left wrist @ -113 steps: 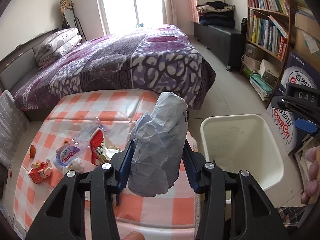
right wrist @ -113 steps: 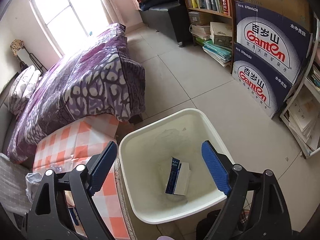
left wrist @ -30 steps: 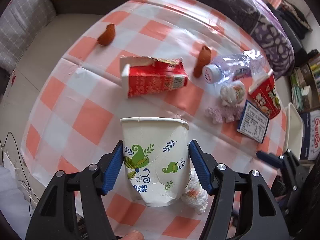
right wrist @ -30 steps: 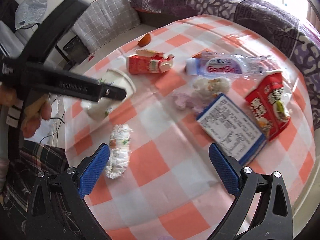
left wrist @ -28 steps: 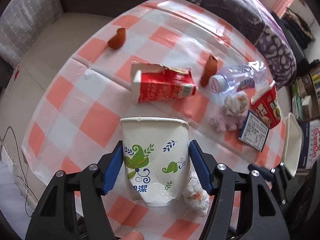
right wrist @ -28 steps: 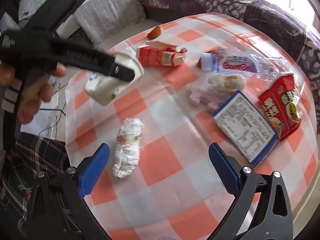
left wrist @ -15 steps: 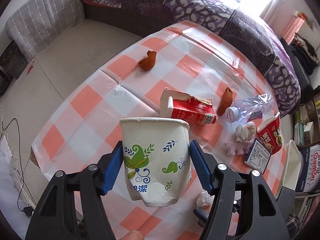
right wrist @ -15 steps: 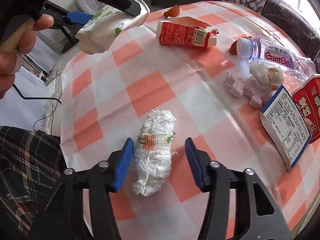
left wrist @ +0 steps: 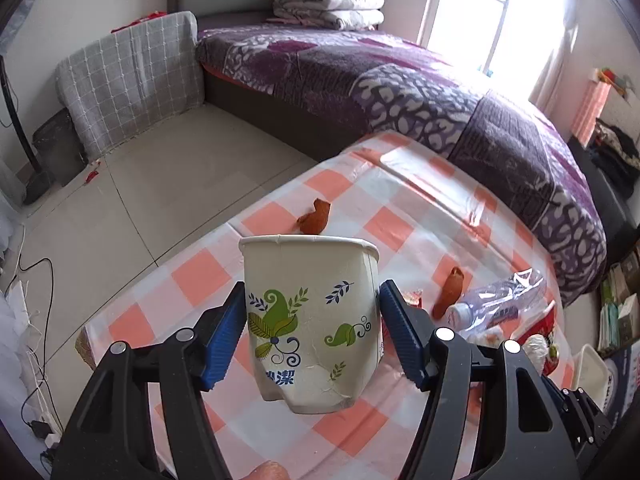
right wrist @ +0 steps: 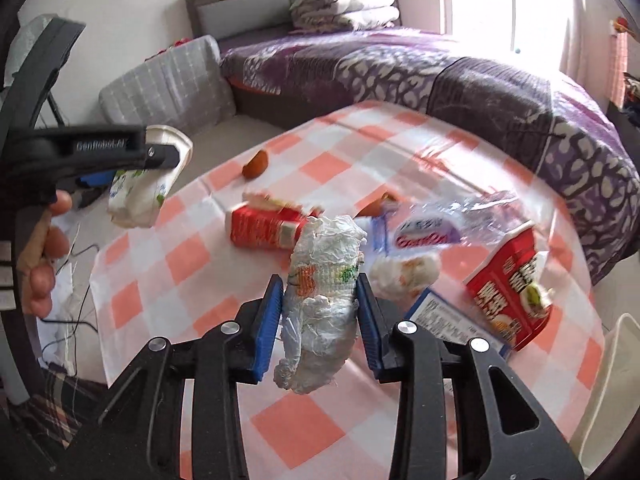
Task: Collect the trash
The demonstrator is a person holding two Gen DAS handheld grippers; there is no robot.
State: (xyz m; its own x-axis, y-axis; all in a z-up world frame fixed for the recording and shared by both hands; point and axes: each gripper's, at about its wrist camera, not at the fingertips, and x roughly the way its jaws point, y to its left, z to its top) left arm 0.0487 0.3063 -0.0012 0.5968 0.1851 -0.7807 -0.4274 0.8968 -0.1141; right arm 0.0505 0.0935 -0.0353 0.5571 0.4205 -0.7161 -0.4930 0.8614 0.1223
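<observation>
Bedroom light falls on a checked bench (right wrist: 304,436) strewn with litter. Above it, the left hand-held gripper (left wrist: 312,334) clamps an upright paper cup (left wrist: 312,320), and the right hand-held gripper (right wrist: 318,314), angled downward, has just closed on a crumpled plastic wad (right wrist: 320,304) held lengthwise. A white bin (right wrist: 600,392) waits rightward, nearer the right hand.

The paper cup (left wrist: 312,320) reads "洁" (one character before it unclear); the plastic bottle (right wrist: 428,232) shows blurred red lettering.
</observation>
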